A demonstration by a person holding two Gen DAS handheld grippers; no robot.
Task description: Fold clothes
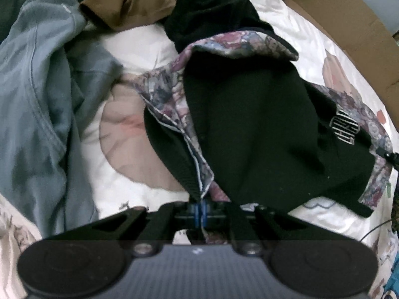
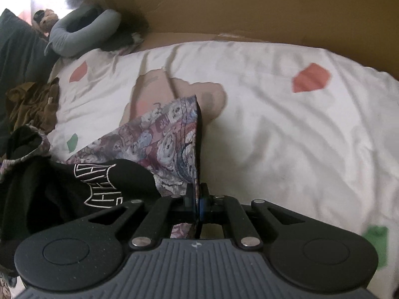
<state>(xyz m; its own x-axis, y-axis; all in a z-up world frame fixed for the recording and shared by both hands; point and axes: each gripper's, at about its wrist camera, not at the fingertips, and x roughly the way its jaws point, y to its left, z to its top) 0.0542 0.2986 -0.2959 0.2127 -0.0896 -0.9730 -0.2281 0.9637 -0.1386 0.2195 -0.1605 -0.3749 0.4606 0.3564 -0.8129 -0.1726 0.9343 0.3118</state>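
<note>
We've got the black jacket (image 1: 249,124) lifted over the middle of the bed (image 2: 274,124) — left gripper (image 1: 200,208) and right gripper (image 2: 197,200) both clamp its hem, fingers pinched tight. No fold made yet; blue shirt (image 1: 37,74) and brown garment (image 1: 129,2) wait unfolded near the bed's far edge.

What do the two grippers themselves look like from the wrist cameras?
They look the same. The left gripper and right gripper each have a matte black body with two round caps, angled black link arms with silver pins, and a grey ribbed centre plate bearing a small white mark. The fingers are short and black with blue pads. No cables, sleeves or hands show.
</note>
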